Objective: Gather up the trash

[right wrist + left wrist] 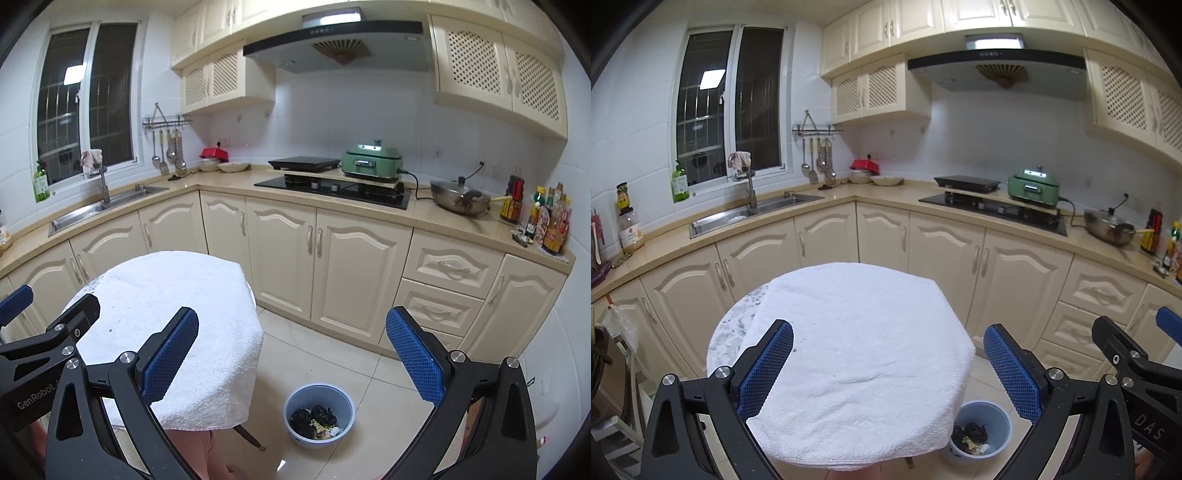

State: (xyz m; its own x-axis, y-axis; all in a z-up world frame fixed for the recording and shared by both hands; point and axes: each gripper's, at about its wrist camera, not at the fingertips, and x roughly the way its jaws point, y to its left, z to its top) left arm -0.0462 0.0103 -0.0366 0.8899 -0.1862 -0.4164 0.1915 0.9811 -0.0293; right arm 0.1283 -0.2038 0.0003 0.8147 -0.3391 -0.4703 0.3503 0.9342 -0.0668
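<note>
From the left wrist camera, the left gripper [888, 369] hangs level above a small round table [729, 328], its two blue-padded fingers [764, 369] spread wide and gripping nothing. One white towel [857, 354] covers most of the tabletop. One blue bin [984, 430] stands on the floor just beside the table's right edge, with dark trash [973, 434] inside. The right gripper's black frame [1126, 354] shows at the right edge.

From the right wrist camera, the right gripper [291, 362] hovers over the tiled floor [332, 354], right of the towel, fingers likewise apart and empty. The single bin [319, 415] sits below between them, holding the trash [314, 417].
</note>
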